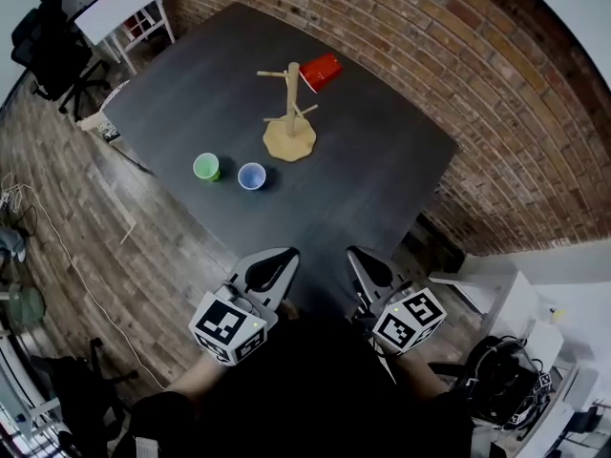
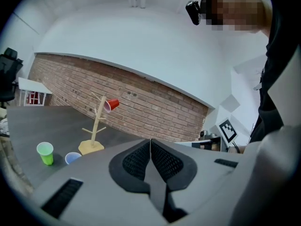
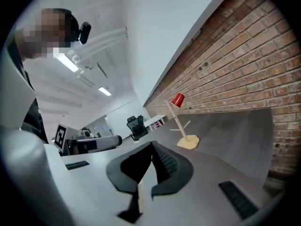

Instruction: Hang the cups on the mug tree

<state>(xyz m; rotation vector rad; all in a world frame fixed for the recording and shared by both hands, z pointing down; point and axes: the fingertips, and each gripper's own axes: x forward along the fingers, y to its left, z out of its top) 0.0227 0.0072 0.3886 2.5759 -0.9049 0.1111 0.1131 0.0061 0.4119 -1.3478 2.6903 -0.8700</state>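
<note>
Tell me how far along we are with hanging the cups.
Done: the red cup hangs on the mug tree. In hand: nothing; the left gripper and right gripper are shut and empty. Left: the green cup and blue cup stand on the table.

Lower centre of the head view: the left gripper [image 1: 278, 256] and right gripper [image 1: 357, 254], pale grey shells with black ribbed pads [image 2: 136, 161]. The left marker cube [image 1: 227, 324] and right marker cube [image 1: 409, 319] are white with black squares. The person wears dark clothing [image 1: 296, 399] and a black head camera [image 2: 192, 11].
</note>
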